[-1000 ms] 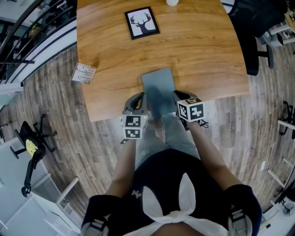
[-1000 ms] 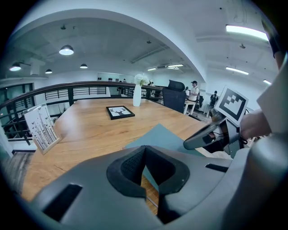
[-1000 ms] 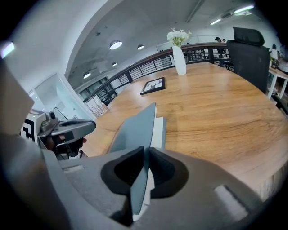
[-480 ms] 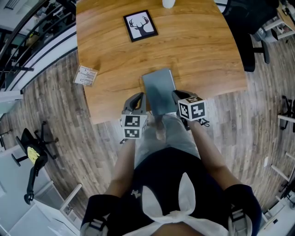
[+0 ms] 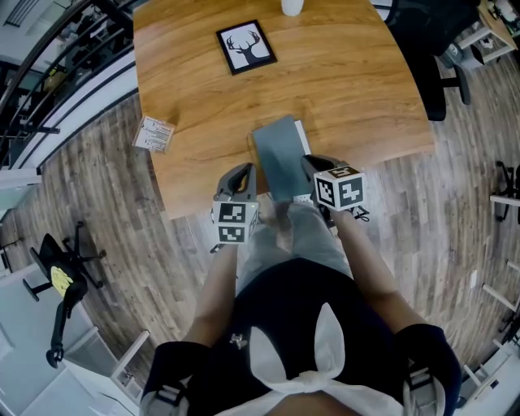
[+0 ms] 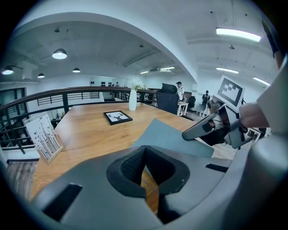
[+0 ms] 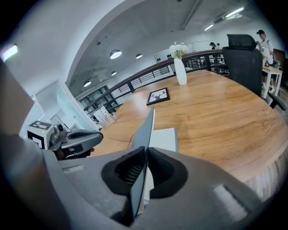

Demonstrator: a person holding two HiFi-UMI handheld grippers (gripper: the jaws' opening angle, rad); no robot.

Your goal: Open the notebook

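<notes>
The notebook lies near the front edge of the wooden table [image 5: 357, 89]. Its grey-blue cover [image 5: 280, 154] is tilted up off the white pages [image 5: 301, 130]. My right gripper [image 5: 309, 165] holds the cover's right edge, and its jaws are closing with the cover [image 7: 146, 132] pinched edge-on between the pads above the pages [image 7: 164, 138]. My left gripper [image 5: 246, 173] sits just left of the notebook, apart from it. In the left gripper view its jaws [image 6: 145, 152] are shut with nothing between them, and the raised cover [image 6: 173, 137] and the right gripper [image 6: 202, 128] are beyond them.
A framed deer picture [image 5: 245, 46] lies at the table's far side with a white vase [image 5: 291, 6] behind it. A printed card stand [image 5: 153, 132] sits at the table's left edge. A black office chair [image 5: 422, 49] stands at the far right.
The right gripper has risen with the cover, which now stands steeper. White pages show beside it. The left gripper has barely shifted.
</notes>
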